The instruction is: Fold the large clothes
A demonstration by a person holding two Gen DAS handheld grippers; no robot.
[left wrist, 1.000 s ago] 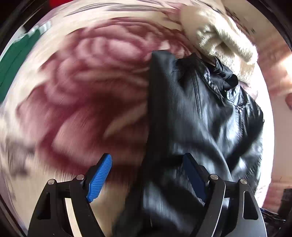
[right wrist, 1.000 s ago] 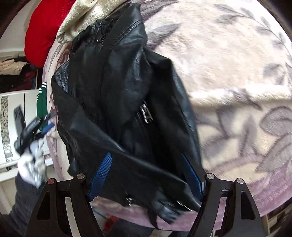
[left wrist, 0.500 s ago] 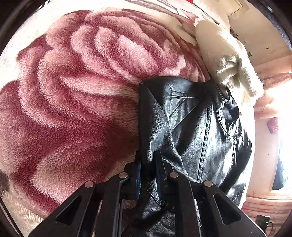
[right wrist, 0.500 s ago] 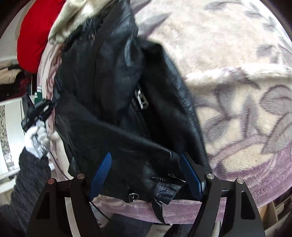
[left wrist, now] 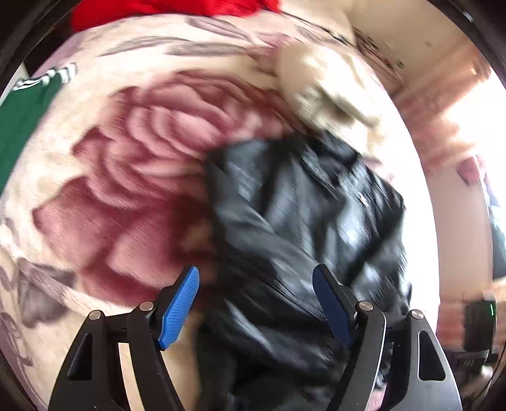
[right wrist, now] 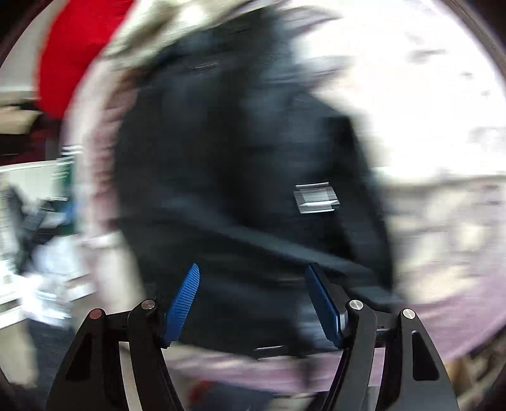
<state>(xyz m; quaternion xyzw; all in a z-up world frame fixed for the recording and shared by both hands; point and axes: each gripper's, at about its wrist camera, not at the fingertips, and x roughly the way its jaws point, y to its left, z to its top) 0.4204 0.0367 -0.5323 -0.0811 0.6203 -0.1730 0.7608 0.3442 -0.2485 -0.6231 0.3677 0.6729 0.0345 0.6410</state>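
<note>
A black leather jacket (left wrist: pixel 303 221) lies bunched on a fleece blanket with a big red rose print (left wrist: pixel 132 177). My left gripper (left wrist: pixel 256 300) is open, its blue pads apart above the jacket's near edge, holding nothing. In the right wrist view the jacket (right wrist: pixel 240 164) fills the middle, heavily blurred, with a metal zipper pull (right wrist: pixel 314 197) showing. My right gripper (right wrist: pixel 253 297) is open over the jacket's lower edge, empty.
A cream fleece garment (left wrist: pixel 329 91) lies beyond the jacket, a red garment (left wrist: pixel 164 12) at the far edge and a green garment (left wrist: pixel 22 120) at the left. The left gripper and gloved hand (right wrist: pixel 47 240) show blurred at the blanket's left edge.
My left gripper was shut on the jacket's edge half a second ago; it has let go, opened and pulled back. Both views are blurred by motion; the right gripper stays open.
</note>
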